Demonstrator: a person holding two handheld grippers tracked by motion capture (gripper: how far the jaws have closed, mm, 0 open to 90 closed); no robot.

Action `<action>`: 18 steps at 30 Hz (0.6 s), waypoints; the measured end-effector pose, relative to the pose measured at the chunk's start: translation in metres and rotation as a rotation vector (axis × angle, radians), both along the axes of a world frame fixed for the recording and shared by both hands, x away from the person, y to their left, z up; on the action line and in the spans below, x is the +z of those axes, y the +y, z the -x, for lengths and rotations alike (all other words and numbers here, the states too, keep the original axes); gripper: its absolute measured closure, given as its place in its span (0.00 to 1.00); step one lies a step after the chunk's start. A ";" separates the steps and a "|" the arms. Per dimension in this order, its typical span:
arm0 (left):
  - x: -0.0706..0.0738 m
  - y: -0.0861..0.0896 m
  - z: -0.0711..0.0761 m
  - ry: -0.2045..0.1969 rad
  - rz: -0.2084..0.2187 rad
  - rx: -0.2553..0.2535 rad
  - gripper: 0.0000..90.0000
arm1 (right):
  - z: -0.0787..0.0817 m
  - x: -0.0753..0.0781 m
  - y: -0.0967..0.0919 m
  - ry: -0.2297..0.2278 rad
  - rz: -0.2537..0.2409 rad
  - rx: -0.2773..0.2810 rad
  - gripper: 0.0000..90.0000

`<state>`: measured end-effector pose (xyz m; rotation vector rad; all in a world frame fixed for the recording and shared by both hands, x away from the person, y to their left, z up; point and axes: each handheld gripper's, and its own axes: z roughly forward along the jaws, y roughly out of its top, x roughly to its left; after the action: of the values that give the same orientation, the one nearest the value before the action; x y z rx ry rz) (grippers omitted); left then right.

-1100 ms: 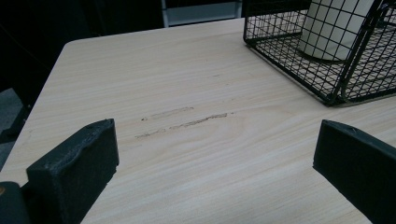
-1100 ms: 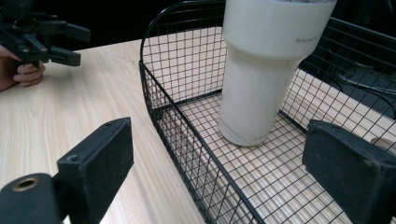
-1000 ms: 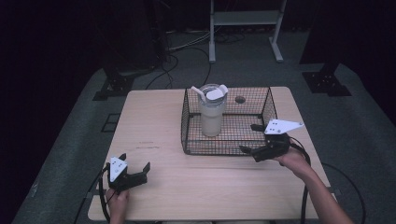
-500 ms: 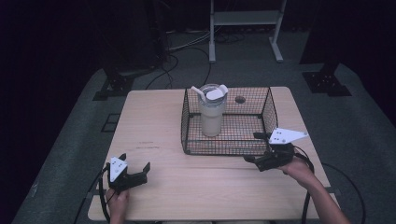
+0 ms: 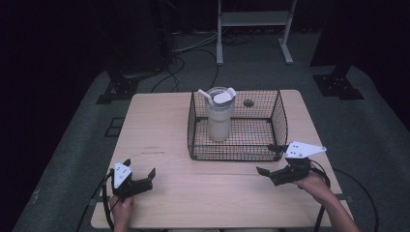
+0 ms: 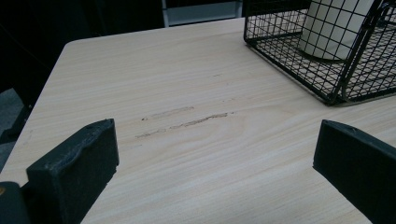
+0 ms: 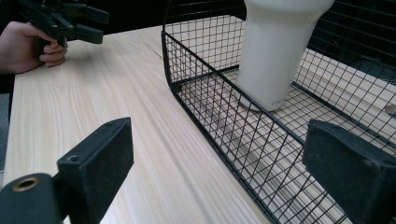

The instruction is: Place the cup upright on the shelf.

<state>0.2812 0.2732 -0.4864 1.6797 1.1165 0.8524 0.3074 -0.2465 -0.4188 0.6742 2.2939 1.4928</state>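
Black tongs on the right (image 5: 271, 160) gape wide, empty, just off the near right corner of the wire basket (image 5: 237, 155). The left tongs (image 5: 141, 172) sit open too, by the desk's (image 5: 164, 121) near left corner, well apart. The cream tumbler (image 5: 219, 116) stands upright in the basket's far left part, beyond the right tongs, the nearer pair. The right gripper view shows its foot on the mesh; the high view shows its lid.

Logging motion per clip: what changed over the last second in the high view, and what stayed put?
The right gripper drew back from the wire basket's front right corner toward the table's near edge, jaws open and empty. Nothing was taken hold of or let go. The left gripper stayed at the near left, open. The tumbler stands upright in the basket as before.
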 end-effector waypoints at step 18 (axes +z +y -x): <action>0.000 0.000 0.000 -0.001 -0.001 -0.001 0.00 | 0.016 -0.019 -0.014 0.010 -0.015 -0.025 0.09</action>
<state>0.2810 0.2732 -0.4864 1.6808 1.1152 0.8534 0.2913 -0.2603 -0.4379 0.7134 2.2763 1.4998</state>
